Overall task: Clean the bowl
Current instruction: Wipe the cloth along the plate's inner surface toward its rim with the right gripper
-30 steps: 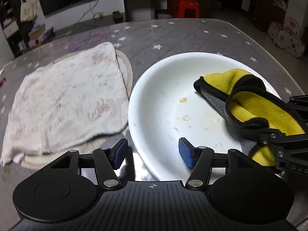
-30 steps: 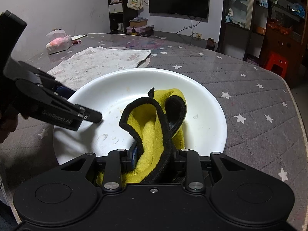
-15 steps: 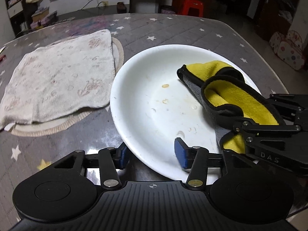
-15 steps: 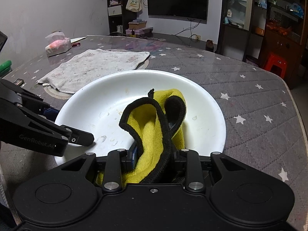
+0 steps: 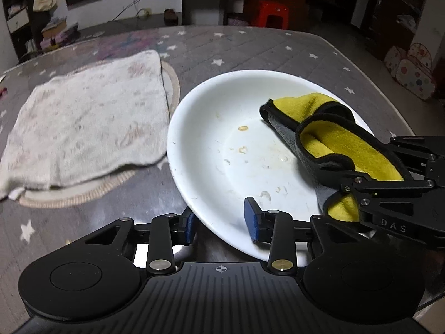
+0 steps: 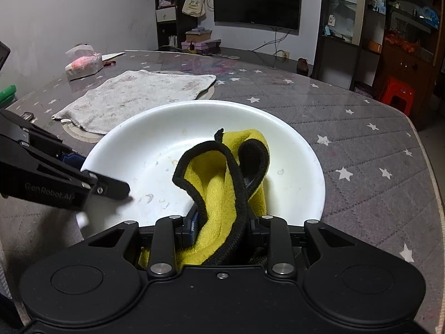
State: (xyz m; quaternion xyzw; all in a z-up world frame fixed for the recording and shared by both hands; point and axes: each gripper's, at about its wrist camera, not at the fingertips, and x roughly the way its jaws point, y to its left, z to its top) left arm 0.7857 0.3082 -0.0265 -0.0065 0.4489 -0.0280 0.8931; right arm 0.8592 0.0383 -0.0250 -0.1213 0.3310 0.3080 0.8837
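Note:
A white bowl (image 5: pixel 250 103) sits on the star-patterned table, with dried food spots (image 5: pixel 242 149) on its floor. My left gripper (image 5: pixel 219 222) is open at the bowl's near rim, which runs between the jaws: one blue pad (image 5: pixel 189 226) is outside the rim and the other is inside. My right gripper (image 6: pixel 222 228) is shut on a yellow cloth (image 6: pixel 217 189) with black edging, which lies against the bowl's (image 6: pixel 155 150) inner wall. The cloth (image 5: pixel 342 139) and the right gripper's fingers (image 5: pixel 389 192) also show in the left wrist view.
A pale patterned towel (image 5: pixel 83 128) lies over a round mat, left of the bowl. A tissue pack (image 6: pixel 83 64) sits at the table's far left. The table edge (image 6: pixel 428 150) runs close on the right, with a red stool (image 6: pixel 397 94) beyond.
My left gripper drew back and has come in again at the bowl's near rim, still open. The right gripper and the cloth have stayed in place.

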